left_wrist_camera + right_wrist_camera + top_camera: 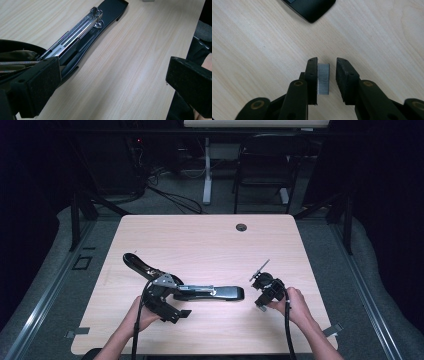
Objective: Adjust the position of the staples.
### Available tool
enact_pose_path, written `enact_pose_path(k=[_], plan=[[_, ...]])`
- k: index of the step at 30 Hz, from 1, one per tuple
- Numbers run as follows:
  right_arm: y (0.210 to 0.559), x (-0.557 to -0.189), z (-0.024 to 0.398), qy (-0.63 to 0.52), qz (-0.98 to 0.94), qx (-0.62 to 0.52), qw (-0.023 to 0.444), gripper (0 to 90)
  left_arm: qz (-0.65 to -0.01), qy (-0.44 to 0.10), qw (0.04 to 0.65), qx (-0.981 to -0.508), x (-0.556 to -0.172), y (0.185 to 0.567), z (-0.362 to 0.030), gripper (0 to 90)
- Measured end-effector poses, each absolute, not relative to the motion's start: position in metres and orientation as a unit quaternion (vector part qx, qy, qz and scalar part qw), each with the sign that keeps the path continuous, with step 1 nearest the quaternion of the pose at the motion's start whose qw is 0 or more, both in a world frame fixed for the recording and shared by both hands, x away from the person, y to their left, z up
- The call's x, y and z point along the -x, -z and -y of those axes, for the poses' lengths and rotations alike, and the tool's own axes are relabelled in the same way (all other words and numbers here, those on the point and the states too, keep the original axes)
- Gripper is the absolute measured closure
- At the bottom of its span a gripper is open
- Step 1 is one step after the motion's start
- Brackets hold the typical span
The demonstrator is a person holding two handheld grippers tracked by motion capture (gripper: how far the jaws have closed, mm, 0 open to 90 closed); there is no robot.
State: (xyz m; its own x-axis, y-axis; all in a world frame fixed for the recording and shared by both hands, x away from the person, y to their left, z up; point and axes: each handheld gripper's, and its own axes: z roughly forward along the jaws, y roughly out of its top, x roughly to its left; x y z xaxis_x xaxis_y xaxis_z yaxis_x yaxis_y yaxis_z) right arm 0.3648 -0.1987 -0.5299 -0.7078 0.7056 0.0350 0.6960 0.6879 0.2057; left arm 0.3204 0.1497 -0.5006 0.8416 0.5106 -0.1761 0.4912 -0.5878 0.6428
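While I hold my right gripper (326, 75) over the staple strip (323, 78), the strip lies flat on the table (200, 240) between its two jaws, its long axis running parallel to the pads. It sits hard against the left pad as that gripper's view shows it, while a clear gap of bare wood separates it from the other pad (343, 77), so the jaws stand a little apart and are not pinching it yet; I judge they only need to draw in from that one side. The stapler (200, 292) lies opened out on the table to the left of that gripper, well apart from the strip, its black base tip (312, 10) showing at the top of the right gripper view. Its long axis runs across the table, and the metal staple channel (75, 35) lies exposed along it, leading away from my left gripper (110, 82). That gripper has its jaws wide apart, one pad (42, 85) resting beside the hinge end of the stapler, the other out over the table edge, clamping nothing. My right hand (295, 302) is plainly the nearer one to the strip, and I reckon the carry goes leftward, with the strip's length to be matched to the channel's line.
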Motion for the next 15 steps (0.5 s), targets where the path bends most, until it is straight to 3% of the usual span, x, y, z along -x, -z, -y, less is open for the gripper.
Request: enact_pose_path(k=[15], plan=[[0.5358,-0.3665,0.1964,-0.106,-0.912,-0.396,0.007,73.2,-0.28,-0.012,0.351,-0.893,-0.3206,0.5013,-0.1493,0.1]])
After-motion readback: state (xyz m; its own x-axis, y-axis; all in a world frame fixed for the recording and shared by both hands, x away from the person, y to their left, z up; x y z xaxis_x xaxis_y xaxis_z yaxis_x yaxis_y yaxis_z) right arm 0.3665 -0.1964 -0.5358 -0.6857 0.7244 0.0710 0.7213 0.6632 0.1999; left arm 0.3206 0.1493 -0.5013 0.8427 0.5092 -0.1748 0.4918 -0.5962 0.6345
